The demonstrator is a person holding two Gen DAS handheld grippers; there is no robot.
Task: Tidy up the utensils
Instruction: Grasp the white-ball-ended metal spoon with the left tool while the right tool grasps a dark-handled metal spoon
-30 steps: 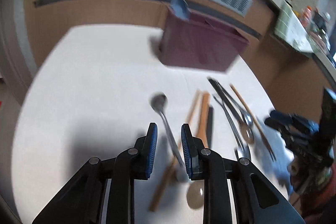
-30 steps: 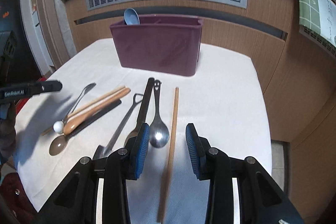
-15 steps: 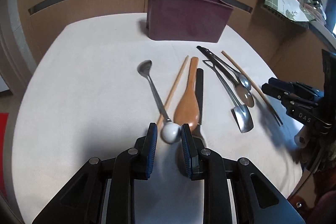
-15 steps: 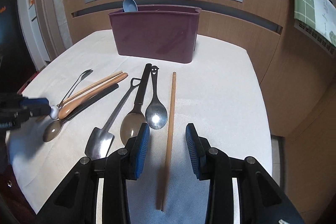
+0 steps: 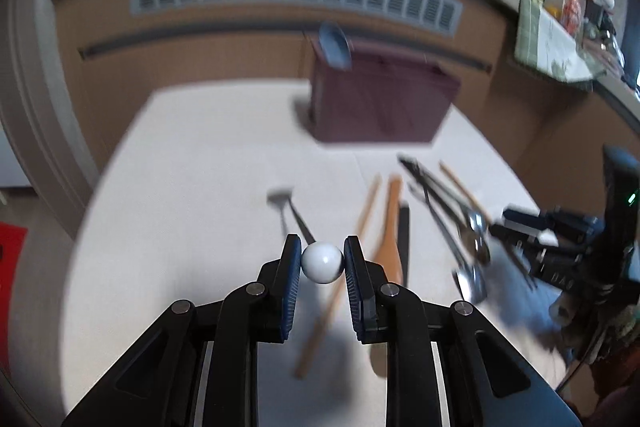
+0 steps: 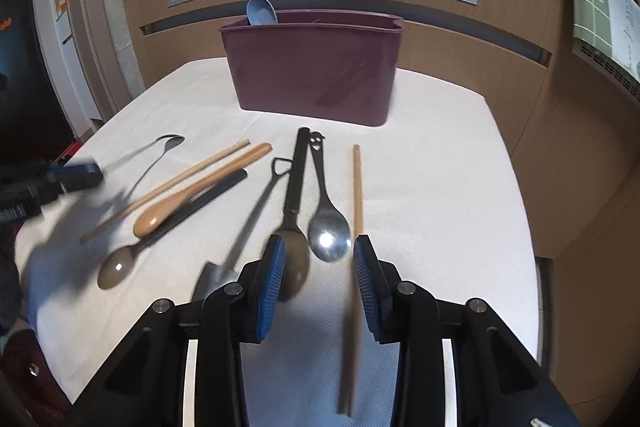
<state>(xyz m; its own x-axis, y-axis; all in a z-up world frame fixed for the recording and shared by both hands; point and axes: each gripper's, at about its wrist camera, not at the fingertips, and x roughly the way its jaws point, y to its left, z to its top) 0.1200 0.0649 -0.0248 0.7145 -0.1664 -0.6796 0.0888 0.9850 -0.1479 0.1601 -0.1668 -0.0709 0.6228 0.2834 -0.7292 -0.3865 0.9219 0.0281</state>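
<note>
1. White ball (image 5: 322, 262) on the end of a thin metal spoon (image 6: 170, 143) is what the left gripper (image 5: 322, 261) has; its fingers are closing on it, a blue pad touching each side, and the ball looks lifted off the table (image 5: 192, 187).
2. Spoon's bowl end points away toward the far side of the table; the left view is blurry, so I can't tell whether that end still touches the cloth.
3. Just to the right of it lie a wooden chopstick (image 6: 168, 187), a wooden spoon (image 6: 192, 193) and a dark-handled spoon (image 6: 120, 269), side by side.
4. Further right: a small metal shovel-shaped spoon (image 6: 248, 215), a black-handled spoon (image 6: 294, 187), a shiny spoon with a smiley-face handle (image 6: 329, 231) and a second chopstick (image 6: 356, 211).
5. Right gripper (image 6: 318, 267) hovers over those, fingers wide apart with nothing gripped; the shiny spoon's bowl shows between them.
6. Maroon bin (image 6: 312, 67) stands at the back of the table with a blue spoon (image 6: 261, 11) sticking out of its left end.
</note>
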